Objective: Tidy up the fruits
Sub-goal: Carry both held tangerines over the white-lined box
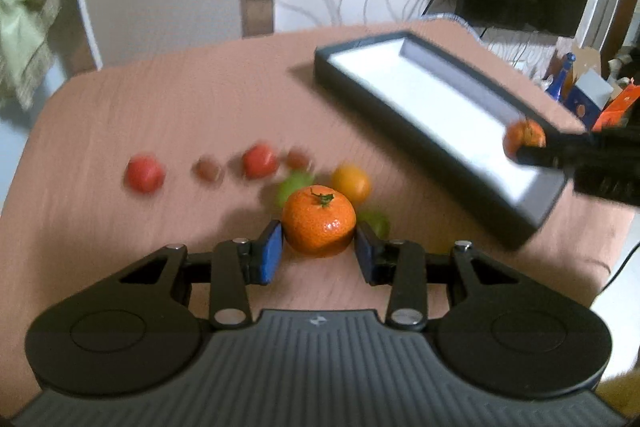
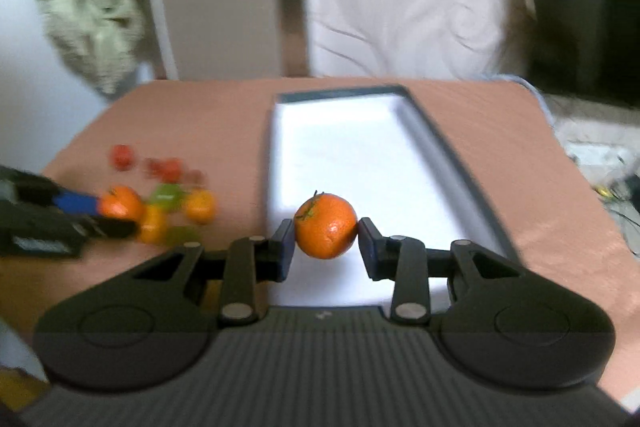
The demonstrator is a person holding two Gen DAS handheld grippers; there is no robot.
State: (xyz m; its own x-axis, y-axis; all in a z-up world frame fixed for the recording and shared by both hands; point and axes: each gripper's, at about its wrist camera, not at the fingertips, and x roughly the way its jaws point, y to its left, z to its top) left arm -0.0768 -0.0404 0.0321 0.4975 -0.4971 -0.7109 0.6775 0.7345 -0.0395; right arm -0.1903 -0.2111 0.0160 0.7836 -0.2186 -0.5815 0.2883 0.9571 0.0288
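My left gripper (image 1: 319, 251) is shut on an orange tangerine (image 1: 319, 221) with a green stem, above the brown table. My right gripper (image 2: 326, 247) is shut on a second tangerine (image 2: 326, 225) and holds it over the near end of the long dark box (image 2: 436, 147) with a white inside. The box also shows in the left wrist view (image 1: 424, 139), with the right gripper and its tangerine (image 1: 524, 137) at its right end. The left gripper and its tangerine (image 2: 120, 205) show at the left of the right wrist view.
Loose fruit lies on the table: red ones (image 1: 144, 173) (image 1: 260, 159), small brownish ones (image 1: 208, 170), green ones (image 1: 294, 185), a yellow-orange one (image 1: 351, 183). The same cluster (image 2: 172, 199) lies left of the box. Wall behind, clutter (image 1: 588, 95) at far right.
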